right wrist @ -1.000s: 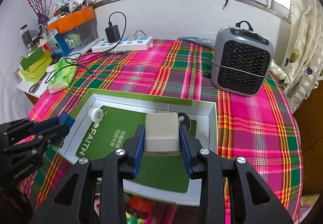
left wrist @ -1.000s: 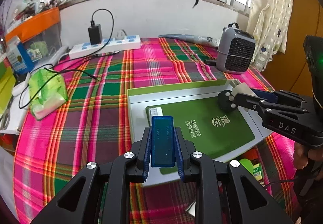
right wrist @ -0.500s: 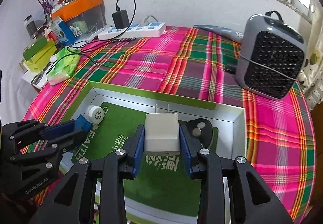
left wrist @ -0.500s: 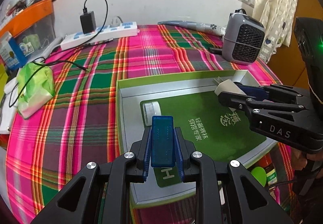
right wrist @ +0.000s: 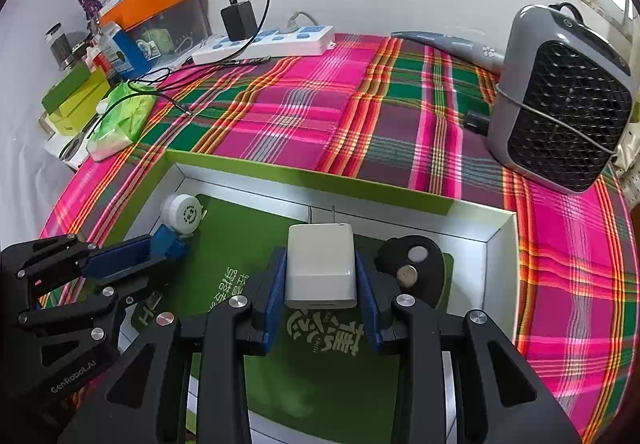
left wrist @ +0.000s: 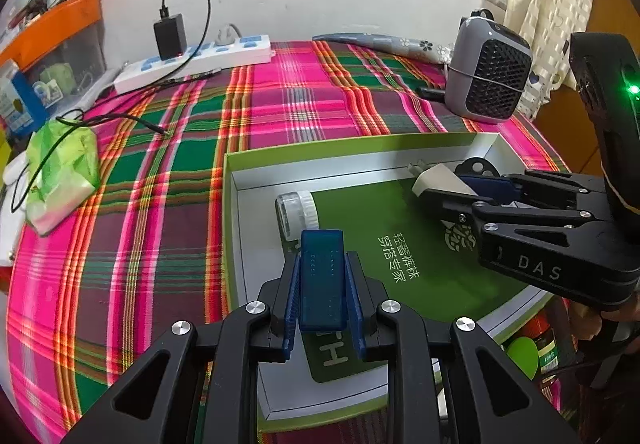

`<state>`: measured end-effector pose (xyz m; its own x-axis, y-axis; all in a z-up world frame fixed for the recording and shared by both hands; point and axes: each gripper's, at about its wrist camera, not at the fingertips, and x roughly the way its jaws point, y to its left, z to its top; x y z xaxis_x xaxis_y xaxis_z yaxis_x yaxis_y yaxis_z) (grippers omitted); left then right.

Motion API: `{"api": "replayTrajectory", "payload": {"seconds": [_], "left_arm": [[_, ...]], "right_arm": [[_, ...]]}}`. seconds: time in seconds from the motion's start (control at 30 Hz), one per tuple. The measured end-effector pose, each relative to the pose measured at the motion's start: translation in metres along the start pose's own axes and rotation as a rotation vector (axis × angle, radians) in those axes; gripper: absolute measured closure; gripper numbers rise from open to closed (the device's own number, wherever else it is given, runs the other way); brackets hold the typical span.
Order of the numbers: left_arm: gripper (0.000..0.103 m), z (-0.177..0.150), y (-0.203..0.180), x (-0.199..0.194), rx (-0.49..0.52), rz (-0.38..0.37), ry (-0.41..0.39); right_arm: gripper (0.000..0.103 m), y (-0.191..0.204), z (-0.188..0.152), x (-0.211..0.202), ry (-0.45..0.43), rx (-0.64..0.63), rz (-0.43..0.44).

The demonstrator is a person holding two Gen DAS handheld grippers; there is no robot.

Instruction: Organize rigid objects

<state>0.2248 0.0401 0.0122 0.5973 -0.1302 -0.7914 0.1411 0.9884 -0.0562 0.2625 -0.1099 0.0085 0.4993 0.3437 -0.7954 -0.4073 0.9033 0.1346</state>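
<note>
1. The left gripper [left wrist: 323, 284] is clamped narrowly on a flat, translucent blue plastic rectangular block [left wrist: 322, 278] marked with rows of tiny dots; the block stands up between the blue pads, over the near left part of the box.
2. The right gripper [right wrist: 321, 276] grips a white, rounded-cornered plastic wall charger [right wrist: 321, 264], its two metal prongs pointing away toward the box's far wall.
3. Both hang above a shallow green-rimmed cardboard box [left wrist: 344, 148] with white inner walls and a green printed liner, lying on the pink-and-green plaid tablecloth [left wrist: 160, 204].
4. Inside the box, a small white ridged round cap [right wrist: 183, 213] lies in the far left corner, and a black rounded holder with two silvery discs [right wrist: 412, 264] lies near the right wall.
</note>
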Motion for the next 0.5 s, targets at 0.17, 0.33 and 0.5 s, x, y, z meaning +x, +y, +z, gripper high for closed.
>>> {"api": "replayTrajectory", "payload": {"seconds": [0.17, 0.33, 0.5], "left_arm": [[0.082, 0.0008, -0.0012, 0.0024, 0.000, 0.002, 0.004], [0.082, 0.0013, -0.0020, 0.0020, -0.004, -0.001, 0.005], [0.082, 0.0017, -0.0023, 0.0017, -0.005, -0.002, 0.007]], "right_arm": [[0.068, -0.0014, 0.0006, 0.0025, 0.001, 0.004, 0.002], [0.068, -0.0018, 0.0007, 0.0026, 0.001, 0.007, 0.002], [0.068, -0.0022, 0.0012, 0.0028, 0.000, 0.012, 0.006]]}}
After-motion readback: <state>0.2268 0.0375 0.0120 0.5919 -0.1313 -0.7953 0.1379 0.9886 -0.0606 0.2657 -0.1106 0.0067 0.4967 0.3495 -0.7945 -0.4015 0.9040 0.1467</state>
